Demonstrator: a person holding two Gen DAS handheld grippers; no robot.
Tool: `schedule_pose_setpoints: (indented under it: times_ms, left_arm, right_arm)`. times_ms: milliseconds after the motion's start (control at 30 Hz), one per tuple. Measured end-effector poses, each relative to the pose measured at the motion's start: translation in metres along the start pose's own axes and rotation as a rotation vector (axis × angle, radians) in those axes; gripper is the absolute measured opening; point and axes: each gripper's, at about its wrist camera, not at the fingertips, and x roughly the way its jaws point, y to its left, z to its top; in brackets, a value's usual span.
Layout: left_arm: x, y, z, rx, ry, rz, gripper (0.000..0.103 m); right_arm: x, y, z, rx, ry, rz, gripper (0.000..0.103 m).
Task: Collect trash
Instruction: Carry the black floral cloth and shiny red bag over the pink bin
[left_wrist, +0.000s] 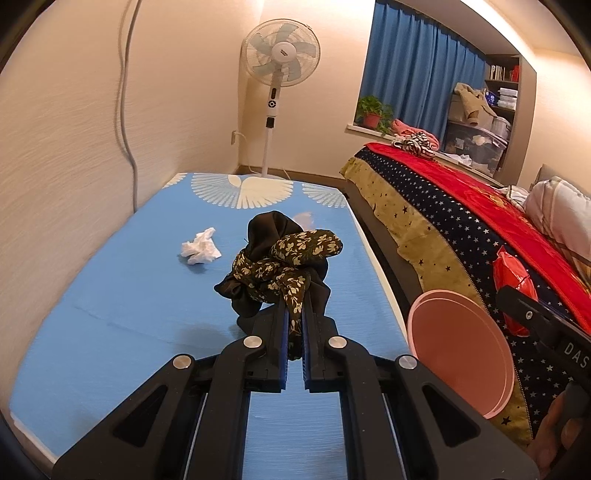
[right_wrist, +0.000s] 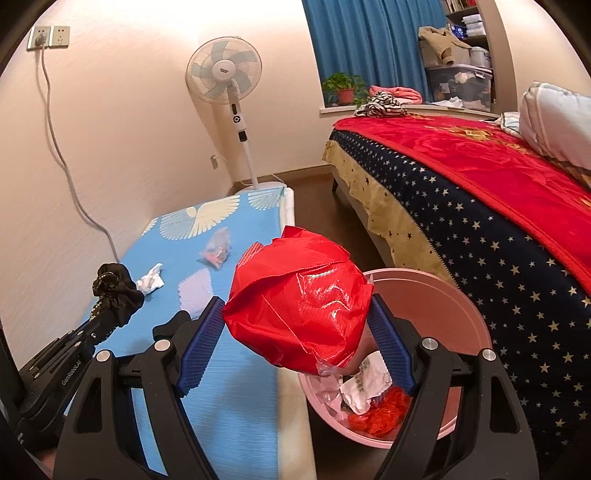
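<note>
My left gripper (left_wrist: 294, 314) is shut on a dark floral cloth (left_wrist: 284, 258) and holds it above the blue mat (left_wrist: 110, 314). A crumpled white tissue (left_wrist: 200, 248) lies on the mat to its left. My right gripper (right_wrist: 297, 317) is opened wide, with a red plastic bag (right_wrist: 299, 299) between its fingers, over the near rim of the pink bin (right_wrist: 443, 299); I cannot tell if the pads press it. The bin holds paper and red scraps (right_wrist: 369, 398). A clear wrapper (right_wrist: 218, 249) lies further up the mat.
A bed with a starred blanket (right_wrist: 480, 229) stands right of the bin. A standing fan (left_wrist: 279, 55) is at the mat's far end by the wall. A cable (right_wrist: 59, 147) hangs down the left wall. Dark floor (right_wrist: 314, 192) runs between mat and bed.
</note>
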Motion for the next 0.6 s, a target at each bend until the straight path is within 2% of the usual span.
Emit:
schedule_pose_setpoints:
  times_ms: [600]
  left_arm:
    - [0.006, -0.017, -0.001, 0.017, -0.002, -0.040, 0.005]
  right_arm:
    - [-0.002, -0.014, 0.001, 0.019, -0.009, -0.040, 0.077]
